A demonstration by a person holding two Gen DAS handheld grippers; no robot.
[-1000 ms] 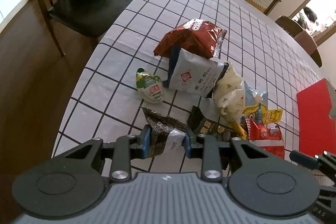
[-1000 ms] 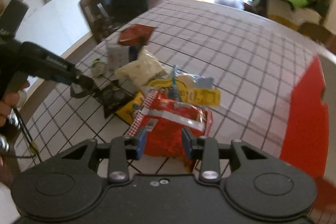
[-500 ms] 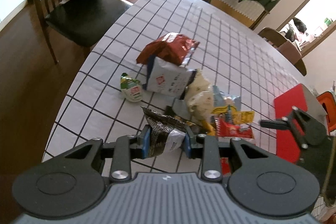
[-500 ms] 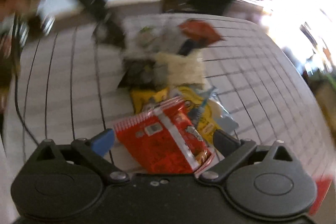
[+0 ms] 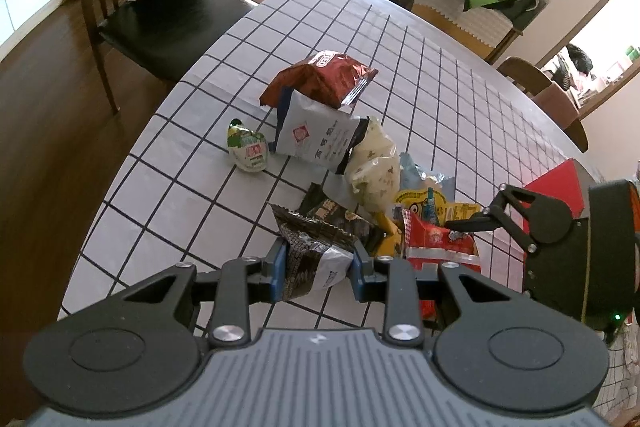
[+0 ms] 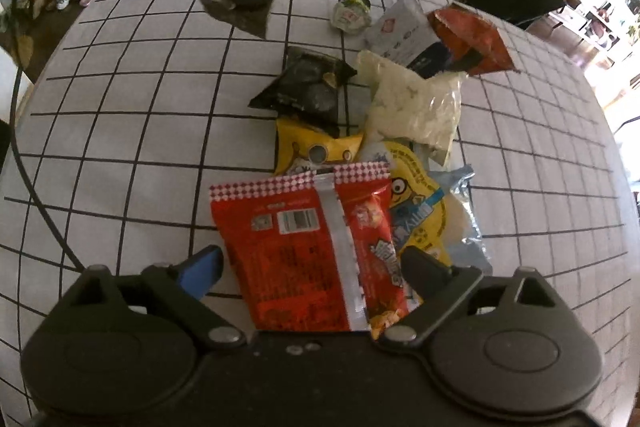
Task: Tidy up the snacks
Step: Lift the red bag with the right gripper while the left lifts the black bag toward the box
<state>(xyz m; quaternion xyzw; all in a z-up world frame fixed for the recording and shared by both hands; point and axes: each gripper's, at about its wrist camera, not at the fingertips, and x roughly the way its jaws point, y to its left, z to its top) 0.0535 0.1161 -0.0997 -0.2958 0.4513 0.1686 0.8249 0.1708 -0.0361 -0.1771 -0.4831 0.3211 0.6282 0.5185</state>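
On the checked tablecloth (image 5: 440, 67) lies a heap of snack packets. My left gripper (image 5: 320, 267) is shut on a dark and silver packet (image 5: 316, 263), held above the cloth near the heap. The right wrist view shows that packet (image 6: 240, 15) hanging at the top. My right gripper (image 6: 312, 263) points down over a red packet (image 6: 304, 247). Its jaws are closing with the packet between them, and the pads stand clear of its edges. One of its fingers (image 5: 476, 221) shows above the red packet (image 5: 436, 243).
The heap holds a brown-red bag (image 5: 320, 79), a white bag (image 5: 316, 139), a pale bag of white pieces (image 6: 412, 103), a yellow packet (image 6: 416, 203) and a black packet (image 6: 304, 87). A small green packet (image 5: 248, 151) lies apart. A chair (image 5: 160, 15) stands beyond the table's edge, a red box (image 5: 556, 183) at right.
My right gripper rolled, sank toward the red packet and its jaws went from narrow to wide. My left gripper rose a little with the dark packet still in it.
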